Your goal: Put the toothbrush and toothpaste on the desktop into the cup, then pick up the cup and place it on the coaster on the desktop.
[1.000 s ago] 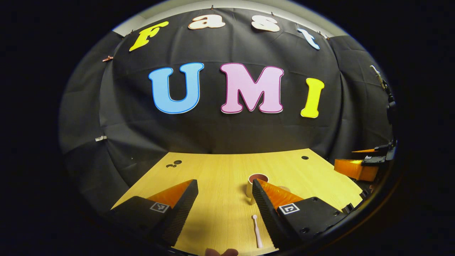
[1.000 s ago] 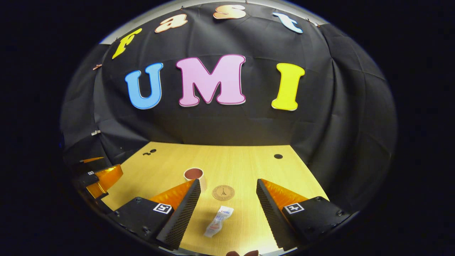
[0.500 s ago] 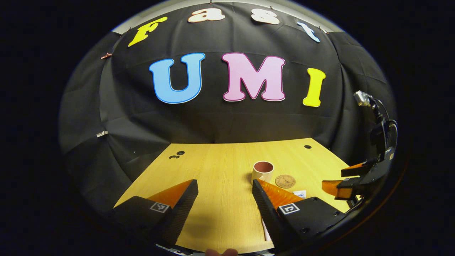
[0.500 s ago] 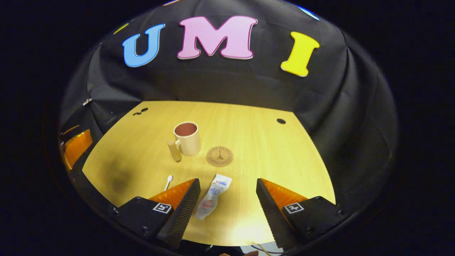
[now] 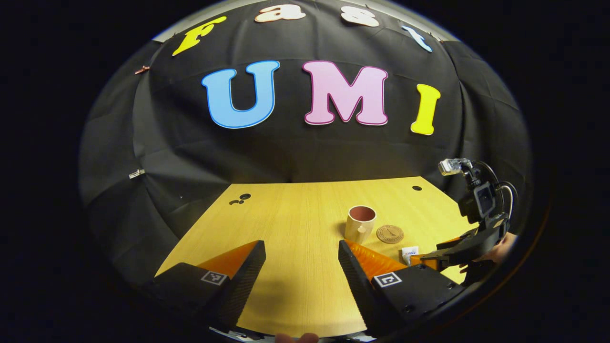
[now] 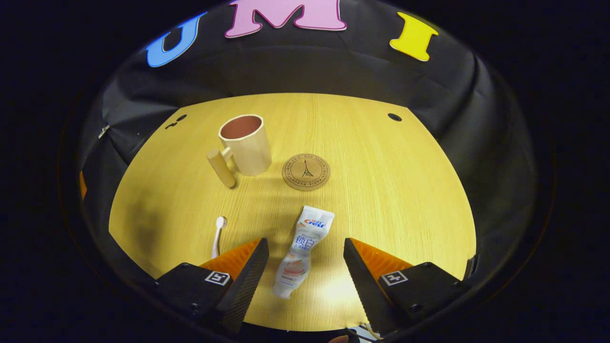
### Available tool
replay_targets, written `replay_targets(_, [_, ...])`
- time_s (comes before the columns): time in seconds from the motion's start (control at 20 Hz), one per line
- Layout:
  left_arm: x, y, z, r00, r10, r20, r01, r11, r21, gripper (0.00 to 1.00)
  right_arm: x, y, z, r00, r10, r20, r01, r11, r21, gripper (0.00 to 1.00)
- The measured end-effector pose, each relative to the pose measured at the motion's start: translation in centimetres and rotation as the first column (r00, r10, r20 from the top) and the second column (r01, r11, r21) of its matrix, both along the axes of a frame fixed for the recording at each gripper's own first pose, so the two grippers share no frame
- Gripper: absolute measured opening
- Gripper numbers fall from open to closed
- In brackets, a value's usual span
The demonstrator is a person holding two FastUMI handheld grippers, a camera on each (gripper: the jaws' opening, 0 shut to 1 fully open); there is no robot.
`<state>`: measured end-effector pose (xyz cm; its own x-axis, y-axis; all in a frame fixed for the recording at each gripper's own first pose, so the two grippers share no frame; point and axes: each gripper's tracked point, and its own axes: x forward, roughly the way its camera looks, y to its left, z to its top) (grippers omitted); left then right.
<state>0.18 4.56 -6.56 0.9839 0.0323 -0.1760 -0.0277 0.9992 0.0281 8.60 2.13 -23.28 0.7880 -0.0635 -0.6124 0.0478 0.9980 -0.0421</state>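
A beige cup (image 6: 244, 145) with a peg handle stands upright on the wooden desktop (image 6: 381, 190), a round cork coaster (image 6: 305, 172) just to its right. The white toothpaste tube (image 6: 302, 250) lies flat between the fingers of my right gripper (image 6: 305, 245), which is open above it. A white toothbrush (image 6: 217, 234) lies to the left, partly hidden by the left finger. In the left gripper view, my left gripper (image 5: 301, 247) is open over bare wood, with the cup (image 5: 360, 224), coaster (image 5: 390, 234) and tube end (image 5: 410, 252) ahead to the right, and the right gripper (image 5: 457, 250) beyond.
Black cloth walls close the desk at the back and sides. Small dark holes sit in the desktop at the far left (image 6: 175, 120) and far right (image 6: 394, 116). A hand (image 5: 498, 245) holds the right gripper at the desk's right edge.
The right gripper has tilted down and come over the toothpaste, which now lies between its fingers. The left gripper view has drawn back and turned, losing the toothbrush behind its right finger.
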Motion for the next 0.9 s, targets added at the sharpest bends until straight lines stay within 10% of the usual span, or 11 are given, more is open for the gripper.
replay_targets(0.9, [0.7,2.1,-3.4,0.997,0.03,-0.076,-0.033,0.999,-0.033,0.95,3.1,0.7,-6.0,0.975,-0.088,-0.205,0.097,0.995,0.036,0.87])
